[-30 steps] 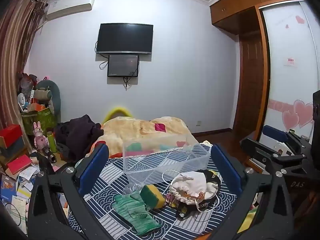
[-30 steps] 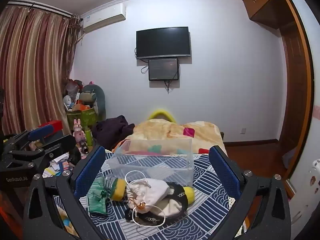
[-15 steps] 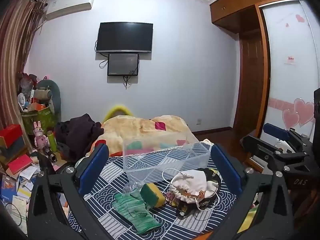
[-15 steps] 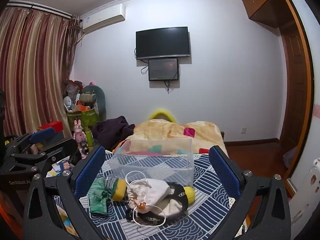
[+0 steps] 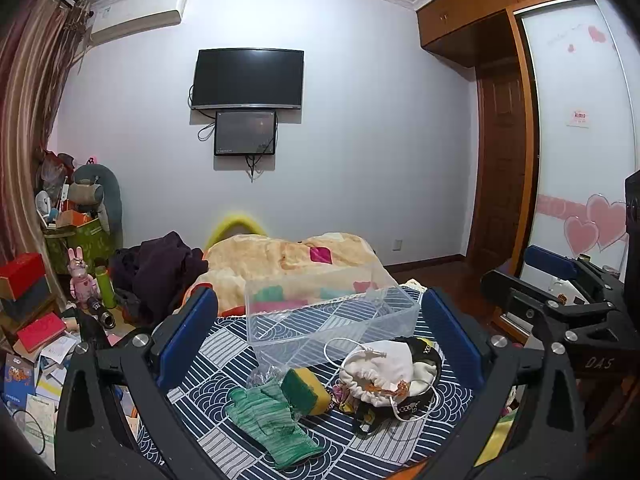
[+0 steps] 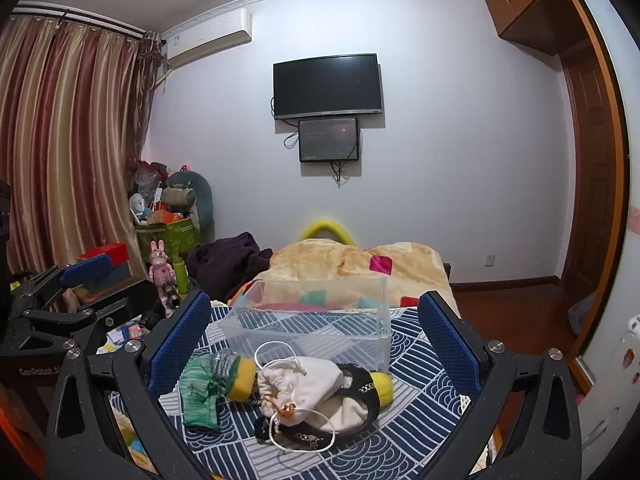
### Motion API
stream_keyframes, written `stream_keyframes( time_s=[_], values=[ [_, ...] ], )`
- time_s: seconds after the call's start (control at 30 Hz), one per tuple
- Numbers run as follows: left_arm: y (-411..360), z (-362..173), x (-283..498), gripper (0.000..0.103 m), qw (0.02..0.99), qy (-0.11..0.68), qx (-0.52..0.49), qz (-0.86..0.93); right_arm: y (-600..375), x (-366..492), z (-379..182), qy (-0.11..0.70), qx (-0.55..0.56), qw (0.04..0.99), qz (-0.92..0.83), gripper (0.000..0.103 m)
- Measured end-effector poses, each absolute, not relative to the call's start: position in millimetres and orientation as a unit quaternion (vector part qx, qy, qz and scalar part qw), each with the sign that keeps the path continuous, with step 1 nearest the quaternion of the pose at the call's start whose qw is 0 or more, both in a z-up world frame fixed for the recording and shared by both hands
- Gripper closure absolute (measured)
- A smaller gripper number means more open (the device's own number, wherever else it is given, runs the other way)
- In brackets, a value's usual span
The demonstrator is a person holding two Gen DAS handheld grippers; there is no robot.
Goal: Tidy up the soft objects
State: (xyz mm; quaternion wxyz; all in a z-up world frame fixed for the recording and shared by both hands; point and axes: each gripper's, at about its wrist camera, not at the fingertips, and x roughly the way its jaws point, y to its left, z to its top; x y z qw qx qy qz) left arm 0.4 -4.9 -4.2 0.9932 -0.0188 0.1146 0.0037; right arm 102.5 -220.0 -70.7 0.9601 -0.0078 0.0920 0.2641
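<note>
A clear plastic bin point(image 5: 328, 320) point(image 6: 316, 316) stands empty on a blue-and-white patterned cloth point(image 5: 224, 364) point(image 6: 416, 360). In front of it lie a green glove point(image 5: 272, 416) point(image 6: 198, 390), a yellow-green sponge point(image 5: 306, 390) point(image 6: 240, 374), a white drawstring pouch point(image 5: 378, 372) point(image 6: 304, 380) and a black-trimmed cloth item point(image 5: 424, 360) point(image 6: 360, 392). My left gripper point(image 5: 318, 336) is open and empty, held back from the pile. My right gripper point(image 6: 314, 338) is open and empty, also short of the pile. Each gripper shows at the side of the other's view.
A bed with an orange blanket point(image 5: 288, 260) and dark clothes point(image 5: 156, 268) lies behind the bin. Boxes, books and toys point(image 5: 48, 300) crowd the left side. A wardrobe point(image 5: 576, 160) stands on the right.
Both grippers have shifted only slightly; the objects on the cloth have not moved.
</note>
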Motion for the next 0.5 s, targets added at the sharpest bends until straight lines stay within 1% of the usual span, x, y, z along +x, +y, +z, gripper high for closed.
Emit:
stream_keyframes(
  time_s=[0.5],
  values=[
    [-4.6, -5.1, 1.2, 0.0, 0.993, 0.115, -0.019, 0.004, -221.5, 102.0, -70.8, 0.091, -0.006, 0.96, 0.265, 0.0]
  ],
)
